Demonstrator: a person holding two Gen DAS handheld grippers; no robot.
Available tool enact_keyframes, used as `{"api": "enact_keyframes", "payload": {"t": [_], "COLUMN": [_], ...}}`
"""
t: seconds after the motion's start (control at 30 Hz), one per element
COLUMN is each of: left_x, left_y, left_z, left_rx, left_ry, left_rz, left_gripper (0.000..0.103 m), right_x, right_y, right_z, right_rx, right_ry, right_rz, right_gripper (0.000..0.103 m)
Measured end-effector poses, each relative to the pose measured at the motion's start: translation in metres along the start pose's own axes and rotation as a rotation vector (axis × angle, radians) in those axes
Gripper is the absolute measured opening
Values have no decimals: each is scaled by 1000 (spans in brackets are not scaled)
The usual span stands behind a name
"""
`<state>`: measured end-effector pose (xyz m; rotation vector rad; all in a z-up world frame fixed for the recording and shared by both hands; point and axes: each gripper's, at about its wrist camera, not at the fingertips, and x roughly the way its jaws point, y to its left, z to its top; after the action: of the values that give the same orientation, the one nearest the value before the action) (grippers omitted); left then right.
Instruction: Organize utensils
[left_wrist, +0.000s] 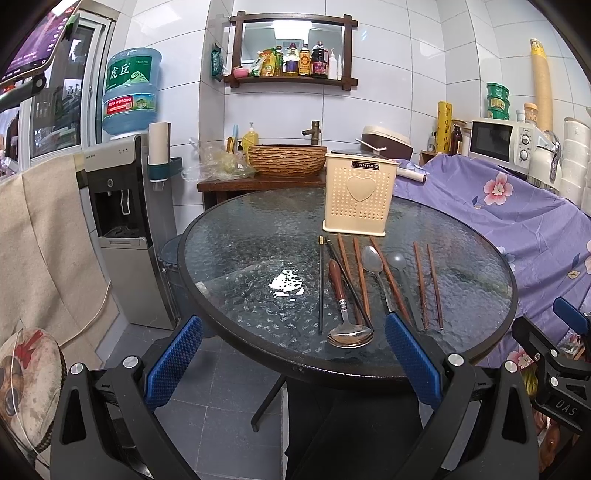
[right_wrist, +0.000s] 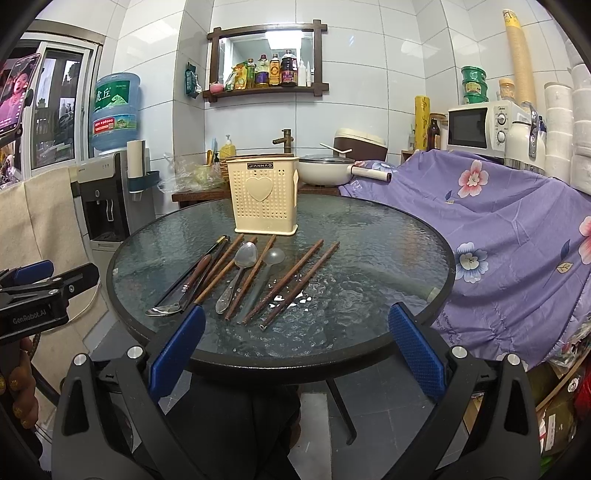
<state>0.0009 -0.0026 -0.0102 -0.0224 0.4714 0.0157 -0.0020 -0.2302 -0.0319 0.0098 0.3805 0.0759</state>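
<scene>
Status: task not yet begun, as far as both views show. All utensils lie loose on the round, black-rimmed textured-glass desk (left_wrist: 240, 258); none can be seen standing in the cream perforated plastic utensil holder with a heart emblem (left_wrist: 357, 194), which sits upright at the far side of the desk. Its interior is hidden from both cameras, so whether it is empty cannot be confirmed.

Utensil row, left to right in the left wrist view:
- thin black chopstick (left_wrist: 321, 284), lying alone; a second black one angles away beside it.
- metal spoon with dark wooden handle (left_wrist: 343, 310), bowl toward the near rim.
- pair of reddish-brown wooden chopsticks (left_wrist: 356, 273), partly overlapped by the black stick.
- plain metal spoon (left_wrist: 375, 269), bowl pointing toward the holder.
- single brown wooden chopstick (left_wrist: 389, 277), crossing between the two spoons.
- translucent grey plastic spoon (left_wrist: 400, 273).
- second pair of brown wooden chopsticks (left_wrist: 428, 284), set slightly apart from the rest.

Grippers: left gripper (left_wrist: 293, 365) hovers off the near rim, jaws spread wide, nothing between them. Right gripper (right_wrist: 295, 354) hovers likewise at the near rim, jaws wide and empty.

Judgement: everything remains to be done; each item in the row needs picking up and dropping into the holder.
</scene>
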Motion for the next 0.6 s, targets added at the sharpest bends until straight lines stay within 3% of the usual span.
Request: {"api": "enact_keyframes", "payload": {"t": [0.2,0.4,0.6], "left_x": [12,38,61], "left_y": [3,25,27], "left_z": [0,8,18], "left_rx": [-2,-2,25], "left_ry": [33,86,121], "left_rz": [-24,6,-29], "left_gripper": [97,97,94], "right_x": [11,43,73], "right_y": [-3,-14,-18], "right_z": [2,6,14], "right_rx": [-5,32,10], "right_ry": [33,138,201], "right_rz": [3,37,36], "right_gripper": [98,98,98]}}
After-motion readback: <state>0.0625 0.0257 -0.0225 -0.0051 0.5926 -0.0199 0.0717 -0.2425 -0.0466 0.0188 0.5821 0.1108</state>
